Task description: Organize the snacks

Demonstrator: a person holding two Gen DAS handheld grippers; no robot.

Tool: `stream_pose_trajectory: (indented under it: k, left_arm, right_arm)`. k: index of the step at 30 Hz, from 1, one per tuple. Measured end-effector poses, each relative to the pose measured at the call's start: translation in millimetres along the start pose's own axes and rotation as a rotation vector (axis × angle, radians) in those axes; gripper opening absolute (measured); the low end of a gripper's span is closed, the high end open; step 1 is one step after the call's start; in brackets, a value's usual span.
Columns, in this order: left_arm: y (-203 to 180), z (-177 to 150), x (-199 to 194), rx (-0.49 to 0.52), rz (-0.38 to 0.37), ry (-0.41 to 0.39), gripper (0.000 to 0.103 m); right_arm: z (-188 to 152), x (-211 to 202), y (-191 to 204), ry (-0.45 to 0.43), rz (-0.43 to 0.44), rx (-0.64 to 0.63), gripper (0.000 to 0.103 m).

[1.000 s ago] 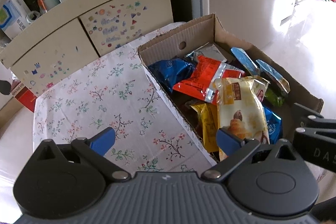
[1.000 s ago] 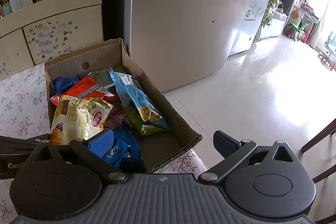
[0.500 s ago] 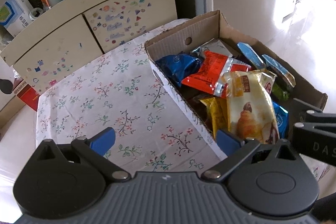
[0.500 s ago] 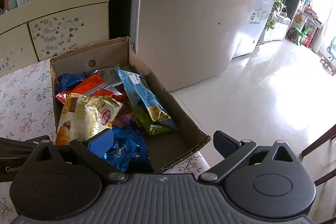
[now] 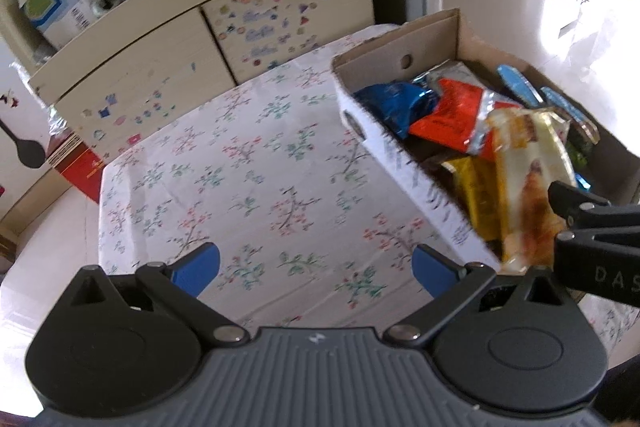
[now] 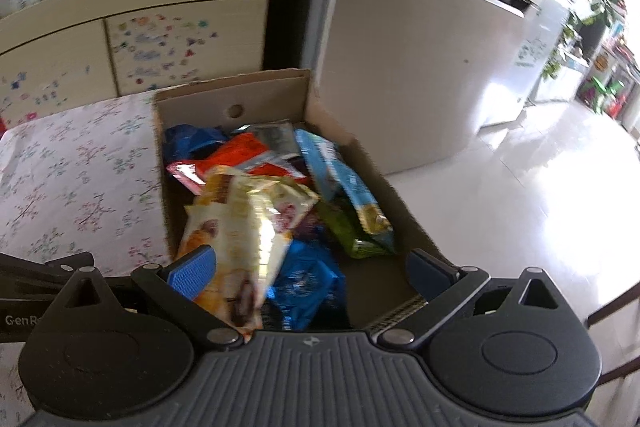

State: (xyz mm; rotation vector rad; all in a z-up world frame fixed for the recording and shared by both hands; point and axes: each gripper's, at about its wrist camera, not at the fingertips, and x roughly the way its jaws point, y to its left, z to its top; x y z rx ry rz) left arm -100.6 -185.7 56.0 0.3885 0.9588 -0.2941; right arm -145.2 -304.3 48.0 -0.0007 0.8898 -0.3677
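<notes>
Cream-and-yellow, the pastry packet lay on the other snacks in the cardboard box at the floral table's edge, while your right gripper and left gripper both gaped, holding nothing.

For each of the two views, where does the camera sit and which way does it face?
Left wrist: on the left claw, above the floral tablecloth, facing the stickered cabinet; its own open blue fingers show, the right claw's arm at right.
Right wrist: on the right claw, above the cardboard box, facing the fridge; open fingers show, left claw's arm at left.
Shared: box, croissant bag, cabinet, tablecloth.
</notes>
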Motion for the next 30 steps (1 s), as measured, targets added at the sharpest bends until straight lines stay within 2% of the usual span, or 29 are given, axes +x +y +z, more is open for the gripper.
stream_pose_trajectory:
  k: [17,21,26,30]
  left_arm:
    - [85,-47,2,-0.098,0.069,0.063,0.102]
    - [102,-57,4,-0.127,0.07,0.073,0.102]
    - [124,-67,7,-0.173,0.062,0.079,0.102]
    - [139,-73,9,-0.193,0.064,0.074,0.102]
  right_arm:
    - [-5,-7,79,-0.03,0.178,-0.174,0.103]
    - [-6,-5,95,-0.043,0.214,-0.2,0.103]
    - [-11,1,108,-0.007,0.286,-0.198,0.103]
    - [-19,-1,123,-0.02,0.302,-0.243,0.103]
